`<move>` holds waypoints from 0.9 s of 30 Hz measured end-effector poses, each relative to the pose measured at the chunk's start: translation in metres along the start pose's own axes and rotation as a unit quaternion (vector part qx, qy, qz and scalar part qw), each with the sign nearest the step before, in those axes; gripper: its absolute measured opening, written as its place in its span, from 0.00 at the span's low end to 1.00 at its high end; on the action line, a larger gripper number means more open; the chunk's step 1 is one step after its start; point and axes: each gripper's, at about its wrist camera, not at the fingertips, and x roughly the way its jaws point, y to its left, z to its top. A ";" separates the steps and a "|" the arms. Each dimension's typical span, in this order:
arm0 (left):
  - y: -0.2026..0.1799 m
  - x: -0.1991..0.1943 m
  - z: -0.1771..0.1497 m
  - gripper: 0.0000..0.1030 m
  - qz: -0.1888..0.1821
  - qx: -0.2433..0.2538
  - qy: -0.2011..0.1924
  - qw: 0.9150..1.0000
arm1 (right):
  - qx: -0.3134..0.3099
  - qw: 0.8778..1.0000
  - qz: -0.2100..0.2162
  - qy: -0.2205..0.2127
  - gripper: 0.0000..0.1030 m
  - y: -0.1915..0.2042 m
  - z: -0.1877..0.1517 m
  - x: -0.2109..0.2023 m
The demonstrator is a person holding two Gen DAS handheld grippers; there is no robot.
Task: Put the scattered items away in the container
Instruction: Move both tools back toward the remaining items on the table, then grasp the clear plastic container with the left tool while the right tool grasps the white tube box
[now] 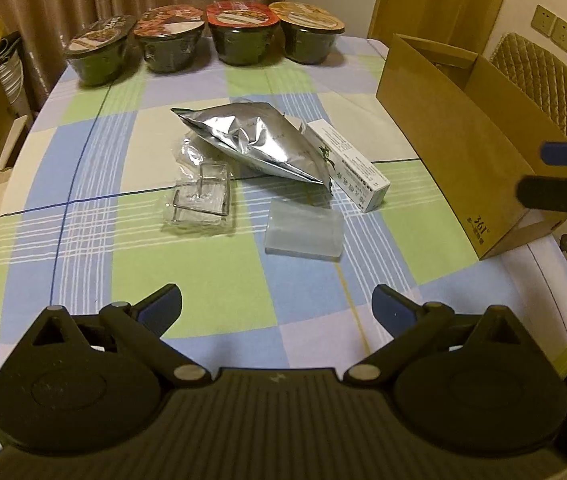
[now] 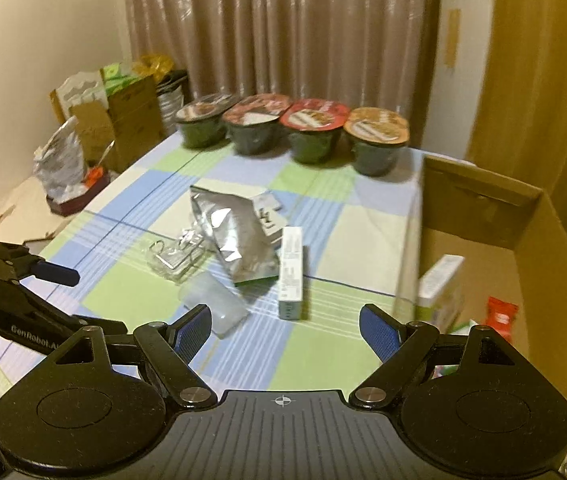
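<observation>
On the checked tablecloth lie a crumpled silver foil pouch [image 1: 255, 142] [image 2: 239, 240], a long white carton [image 1: 347, 166] [image 2: 291, 272], a frosted plastic case [image 1: 303, 234] [image 2: 215, 304] and a clear packet with metal hooks [image 1: 203, 196] [image 2: 177, 258]. A brown cardboard box [image 1: 463, 148] [image 2: 543, 280] stands open at the table's right edge, holding a white-green carton [image 2: 441, 292] and a red packet [image 2: 501, 316]. My left gripper [image 1: 277, 306] is open over the near tablecloth, empty. My right gripper [image 2: 285, 330] is open and empty, near the box's left wall; its fingers [image 1: 563, 154] show at the right of the left wrist view.
Four sealed instant-noodle bowls [image 1: 203, 36] [image 2: 295, 128] stand in a row along the table's far edge, before a curtain. Boxes and bags [image 2: 115, 120] are piled on the floor to the left. A quilted chair back [image 1: 543, 80] rises behind the cardboard box.
</observation>
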 end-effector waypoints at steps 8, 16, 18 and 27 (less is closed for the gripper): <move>0.009 0.030 0.003 0.97 -0.018 0.008 -0.019 1.000 | -0.019 0.999 0.003 0.029 0.84 0.005 0.012 0.057; -0.004 0.070 0.005 0.96 -0.042 0.040 -0.045 0.997 | -0.032 0.998 0.003 0.056 0.84 0.006 0.019 0.114; -0.010 0.080 0.006 0.96 -0.038 0.054 -0.048 0.997 | -0.033 0.997 -0.001 0.063 0.84 0.002 0.021 0.128; -0.018 0.119 0.007 0.80 -0.026 0.060 -0.038 0.997 | -0.044 0.994 -0.002 0.098 0.69 -0.013 0.027 0.173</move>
